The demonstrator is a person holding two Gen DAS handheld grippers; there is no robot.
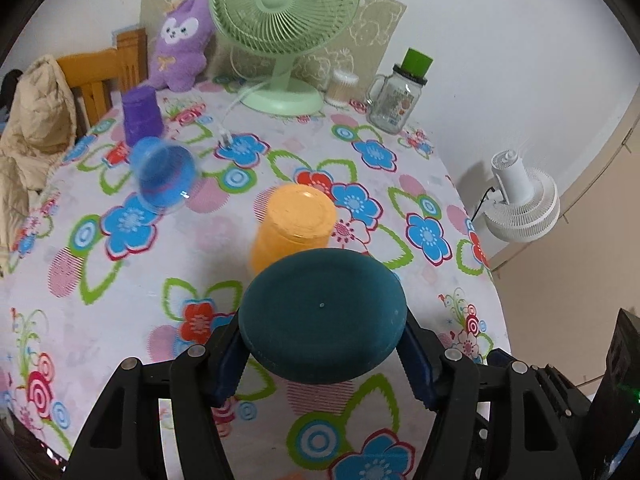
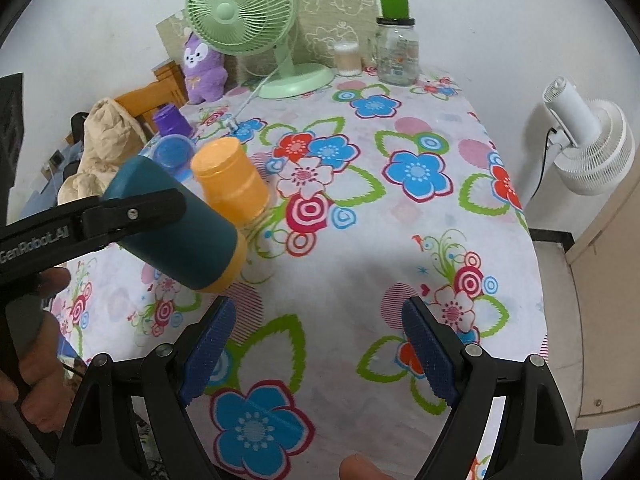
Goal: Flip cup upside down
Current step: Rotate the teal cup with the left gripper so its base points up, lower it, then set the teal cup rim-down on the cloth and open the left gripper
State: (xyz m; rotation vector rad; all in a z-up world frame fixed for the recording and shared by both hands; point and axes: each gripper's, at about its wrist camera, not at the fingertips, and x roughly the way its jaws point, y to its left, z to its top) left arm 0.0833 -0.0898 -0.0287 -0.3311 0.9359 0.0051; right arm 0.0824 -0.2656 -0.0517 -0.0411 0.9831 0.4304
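My left gripper (image 1: 322, 354) is shut on a dark teal cup (image 1: 322, 314), held bottom-up above the flowered tablecloth; its flat base faces the left wrist camera. In the right wrist view the teal cup (image 2: 176, 232) is tilted in the left gripper (image 2: 132, 212), and an orange rim shows at its lower end. An orange cup (image 1: 294, 226) stands upside down just behind it and shows in the right wrist view (image 2: 230, 182). A blue cup (image 1: 164, 174) lies tilted at the left. A purple cup (image 1: 142, 114) stands upside down beyond it. My right gripper (image 2: 320, 344) is open and empty above the table.
A green desk fan (image 1: 280, 20), a purple plush toy (image 1: 182, 46), a glass jar with a green lid (image 1: 394, 100) and a small white container (image 1: 340, 88) stand at the table's far edge. A white floor fan (image 1: 520, 204) stands right of the table. A wooden chair (image 1: 100, 76) with a beige jacket is at the left.
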